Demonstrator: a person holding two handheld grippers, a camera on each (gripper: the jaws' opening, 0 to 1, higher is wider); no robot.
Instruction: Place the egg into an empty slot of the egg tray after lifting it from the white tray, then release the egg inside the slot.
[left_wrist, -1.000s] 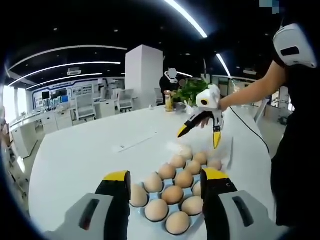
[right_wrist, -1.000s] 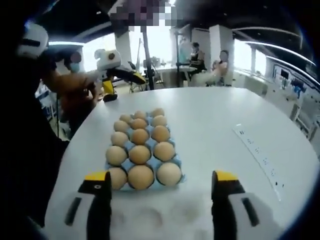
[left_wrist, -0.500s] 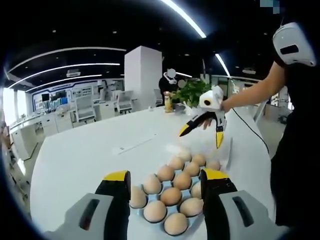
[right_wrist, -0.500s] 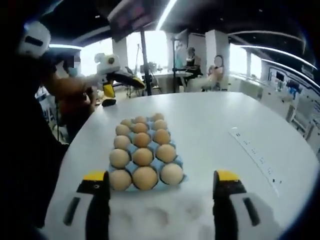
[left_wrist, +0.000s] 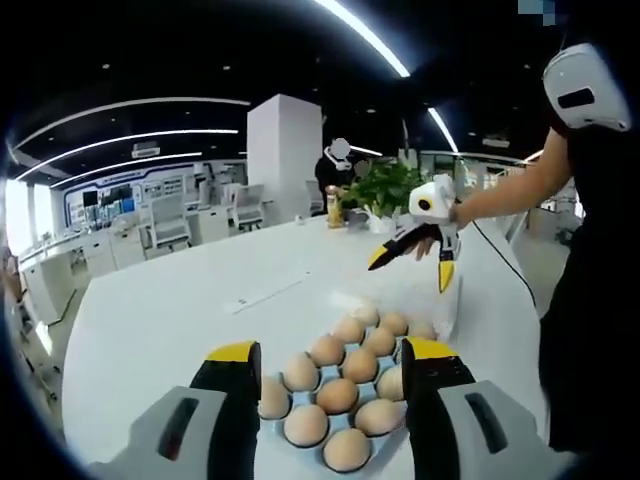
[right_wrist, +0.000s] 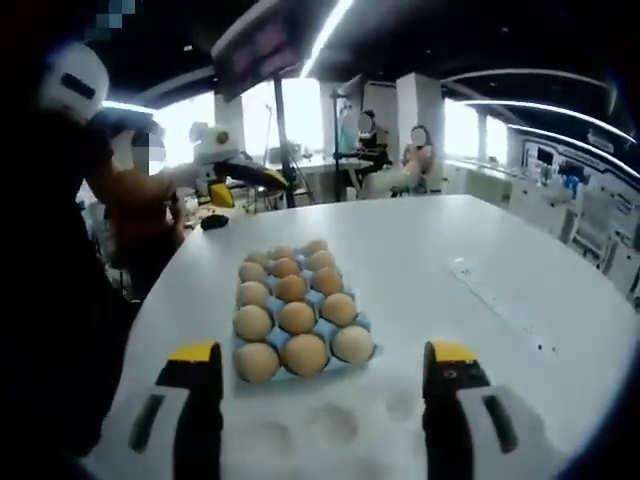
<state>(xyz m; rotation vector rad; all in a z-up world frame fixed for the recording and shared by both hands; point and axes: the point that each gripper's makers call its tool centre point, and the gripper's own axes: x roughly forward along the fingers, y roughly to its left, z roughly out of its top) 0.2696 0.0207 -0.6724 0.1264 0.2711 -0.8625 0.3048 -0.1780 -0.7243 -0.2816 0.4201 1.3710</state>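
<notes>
Left gripper view: the left gripper (left_wrist: 325, 375), yellow-tipped and black-jawed, hangs wide open and empty over the blue moulded egg tray (left_wrist: 300, 405) packed with brown eggs (left_wrist: 338, 395). Compared with a second ago the whole picture has slid, so that is the camera drifting, while the right gripper (left_wrist: 425, 262) has risen a touch higher above the far end of the tray, jaws splayed and holding nothing. The tray itself sits put on the round white tabletop (left_wrist: 160, 320).

Right gripper view: from the other end, the egg tray (right_wrist: 365, 325) looks full in every slot I can make out. Just under the open right gripper (right_wrist: 320, 365) lies the white dimpled tray (right_wrist: 330, 425), its hollows bare. That white tray is hard to read in the left gripper view. My read: no egg left to lift, so the job looks finished.
</notes>
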